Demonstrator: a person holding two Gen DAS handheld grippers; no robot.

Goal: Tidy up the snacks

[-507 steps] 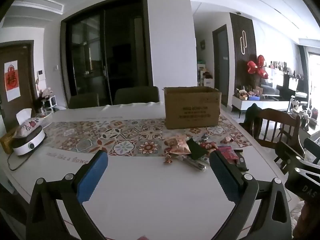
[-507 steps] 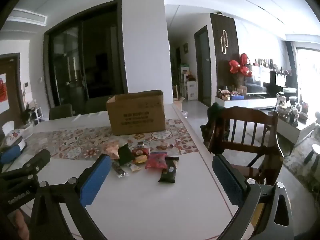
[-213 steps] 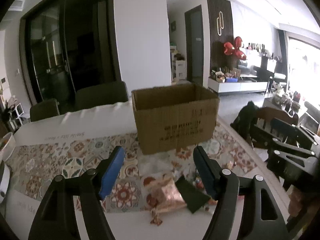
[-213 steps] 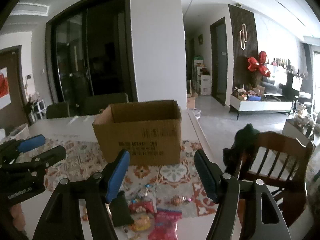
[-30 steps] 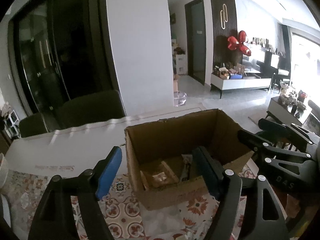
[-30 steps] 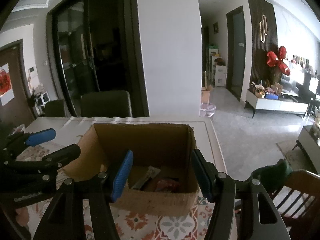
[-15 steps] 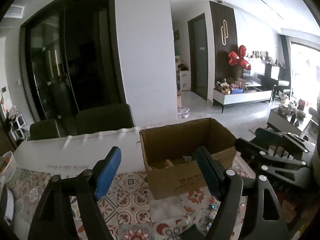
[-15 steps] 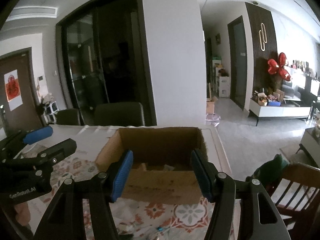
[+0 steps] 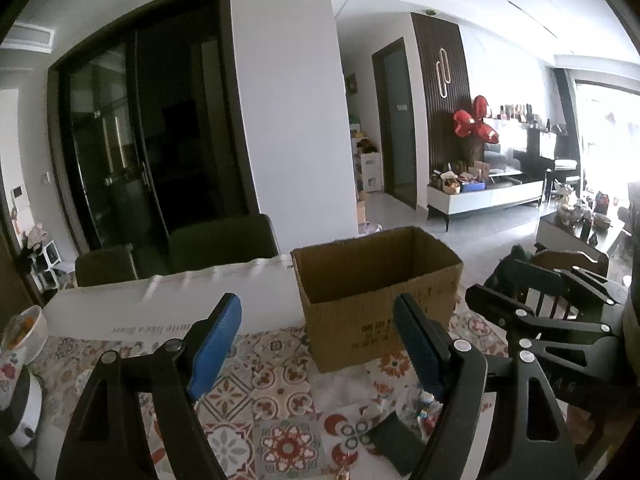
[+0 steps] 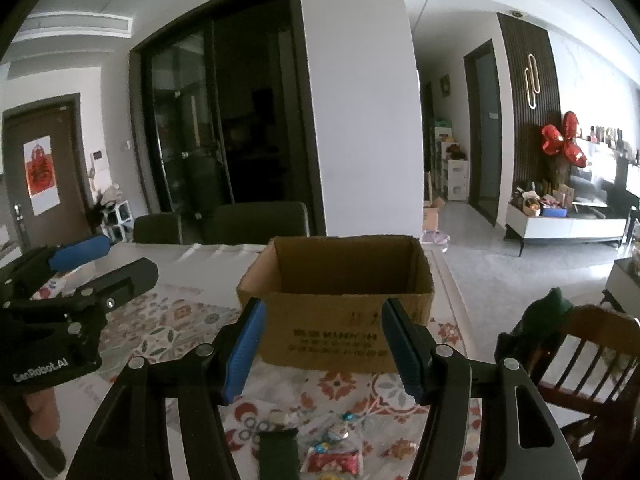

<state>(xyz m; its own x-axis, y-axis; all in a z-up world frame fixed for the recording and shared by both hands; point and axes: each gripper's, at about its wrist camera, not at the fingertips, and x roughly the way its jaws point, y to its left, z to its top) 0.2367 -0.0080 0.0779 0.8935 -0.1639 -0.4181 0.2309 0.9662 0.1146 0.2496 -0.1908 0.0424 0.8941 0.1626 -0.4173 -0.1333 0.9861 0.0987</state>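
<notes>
On the patterned bench (image 10: 168,332), behind loose snacks (image 10: 332,456): open cardboard box (image 10: 336,316). Best approached low, one packet squarely between the pads, then lifted clear over the box rim. Left gripper (image 9: 316,344) and right gripper (image 10: 322,344) both spread wide, holding nothing, touching nothing.

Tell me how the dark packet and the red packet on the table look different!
The dark packet is plain and nearly black, while the red packet is bright red with pale markings. The dark packet stands taller in the picture; the red packet lies wider and flatter. The dark packet sits left of the red packet. Both rest on the patterned table runner, in front of the cardboard box, below the open right tongs.
</notes>
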